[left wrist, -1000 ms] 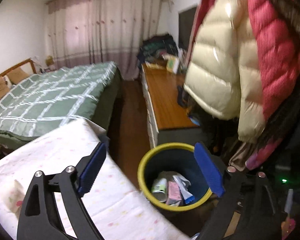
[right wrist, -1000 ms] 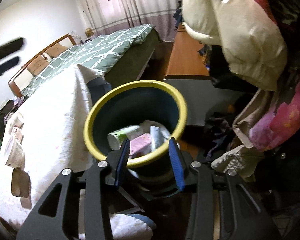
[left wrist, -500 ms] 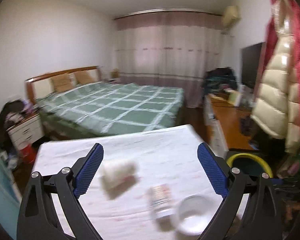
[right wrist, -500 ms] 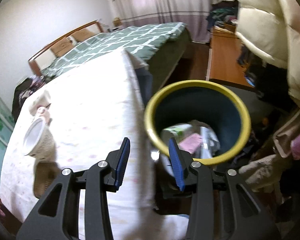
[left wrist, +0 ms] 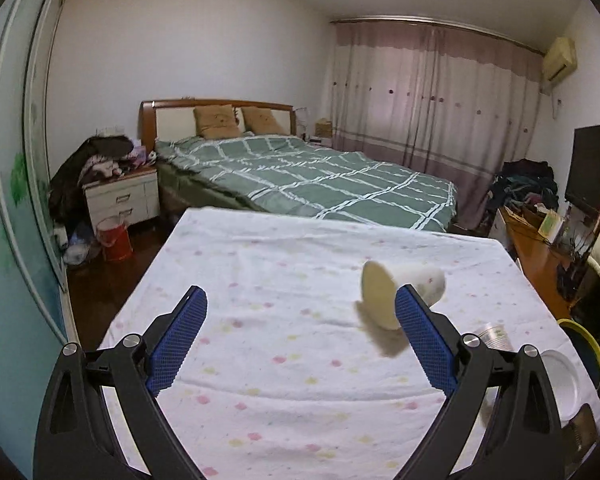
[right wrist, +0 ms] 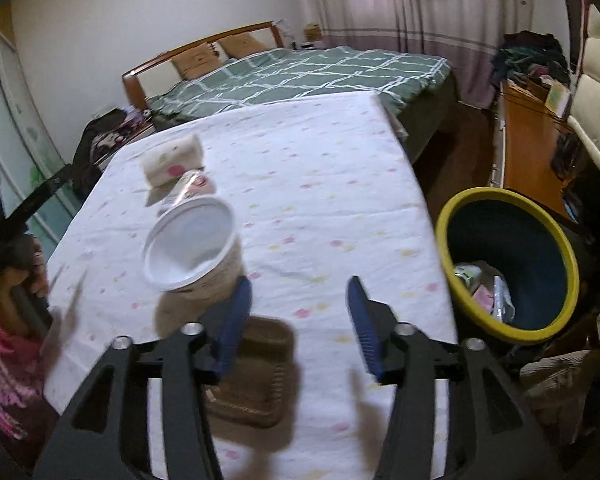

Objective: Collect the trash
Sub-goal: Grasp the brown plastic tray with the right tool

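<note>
Over the table [right wrist: 340, 152] now — right tool [right wrist: 296, 324] newly wider, empty.

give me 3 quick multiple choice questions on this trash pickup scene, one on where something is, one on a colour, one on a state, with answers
1. Where does the bin stand?
A. on the table
B. on the floor beside the table's edge
C. on the bed

2. What colour is the bin's rim?
A. red
B. white
C. yellow

3. How is the big white cup by the right gripper?
A. lying tipped over, mouth towards the camera
B. upright and stacked in another cup
C. held between the pads

Answers:
1 B, the right wrist view shows it below the tablecloth edge, with trash inside.
2 C, a yellow ring tops its dark inside.
3 A, its open mouth faces the lens; the gripper's jaws, which have just been opening, have nothing between them.
</note>
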### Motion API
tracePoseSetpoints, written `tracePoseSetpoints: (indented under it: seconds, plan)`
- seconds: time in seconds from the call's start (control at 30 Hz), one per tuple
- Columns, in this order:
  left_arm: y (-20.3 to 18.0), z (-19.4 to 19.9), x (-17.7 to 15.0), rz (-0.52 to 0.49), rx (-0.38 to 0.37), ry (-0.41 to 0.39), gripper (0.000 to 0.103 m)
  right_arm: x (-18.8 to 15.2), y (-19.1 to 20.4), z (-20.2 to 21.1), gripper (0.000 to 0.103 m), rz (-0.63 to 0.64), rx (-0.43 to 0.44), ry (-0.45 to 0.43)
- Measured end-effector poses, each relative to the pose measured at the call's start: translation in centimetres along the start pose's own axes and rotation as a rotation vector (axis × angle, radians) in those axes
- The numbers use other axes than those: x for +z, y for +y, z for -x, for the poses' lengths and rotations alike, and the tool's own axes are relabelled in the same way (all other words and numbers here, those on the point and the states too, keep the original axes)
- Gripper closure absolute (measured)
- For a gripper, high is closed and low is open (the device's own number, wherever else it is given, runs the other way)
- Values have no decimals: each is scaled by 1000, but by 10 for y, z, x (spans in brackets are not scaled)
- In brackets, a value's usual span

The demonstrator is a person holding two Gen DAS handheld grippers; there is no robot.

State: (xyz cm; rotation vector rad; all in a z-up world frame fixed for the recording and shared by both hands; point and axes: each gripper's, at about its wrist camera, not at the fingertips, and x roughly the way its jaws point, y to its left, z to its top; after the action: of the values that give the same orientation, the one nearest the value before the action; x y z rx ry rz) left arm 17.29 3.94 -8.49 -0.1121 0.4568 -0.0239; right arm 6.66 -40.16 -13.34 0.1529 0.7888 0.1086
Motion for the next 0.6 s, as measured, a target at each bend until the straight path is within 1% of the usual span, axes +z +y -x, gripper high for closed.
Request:
tracePoseSetpoints:
  seconds: [0.1, 0.2, 0.3, 0.33, 0.37, 0.47, 0.6]
  plan:
    - [6, -6, -7, 25, -17, 35, 9, -10, 9, -1, 46, 14, -18, 21]
    - [3, -6, -7, 12, -22, 8, 9, -19, 11, -1, 46, 18, -43, 37]
    - [-6, -5, -10, -16, -26, 5, 9, -29, 9, -5, 47, 16, -49, 72]
    - [-7, -5, -12, -26, -31, 4, 9, -31, 10, -7, 52, 16, -53, 82]
    - [-9, -4, -12, -32, -32, 2, 9, -34, 9, -10, 59, 15, -58, 97]
    - [-14, -3, -11, -52, -31, -12, 9, -37, 4, -15, 65, -12, -55, 113]
    - [-18, 1, -8, -49, -41, -11, 9, -38, 5, -19, 77, -16, -58, 125]
